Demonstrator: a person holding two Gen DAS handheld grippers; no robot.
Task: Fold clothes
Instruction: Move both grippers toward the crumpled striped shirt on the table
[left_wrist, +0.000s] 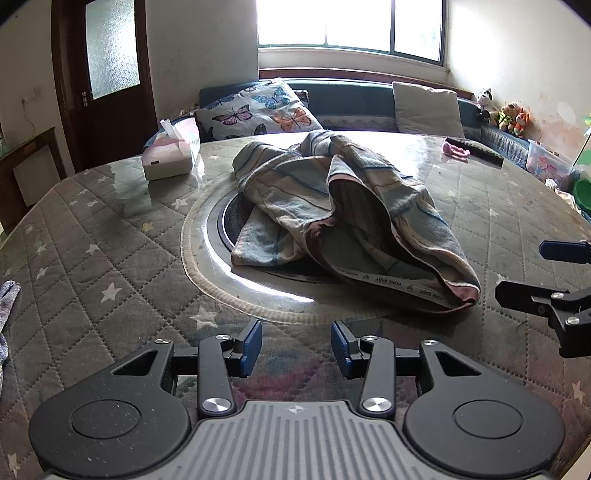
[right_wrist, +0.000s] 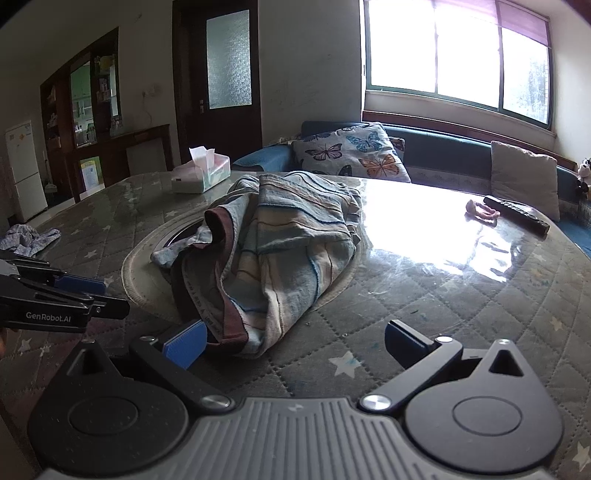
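Observation:
A crumpled striped garment in blue, beige and pink lies in a heap on the round table, over a dark round inset. Its waistband with printed lettering faces me. My left gripper stands open just short of the heap, nothing between its blue pads. In the right wrist view the same garment fills the middle. My right gripper is open wide, its left pad close against the garment's near hem. The left gripper shows at the left edge there; the right gripper shows at the left view's right edge.
A tissue box stands at the table's far left. A pink item and a dark remote lie far right. A grey cloth lies at the left edge. The quilted table cover is under glossy plastic. Cushions line a sofa behind.

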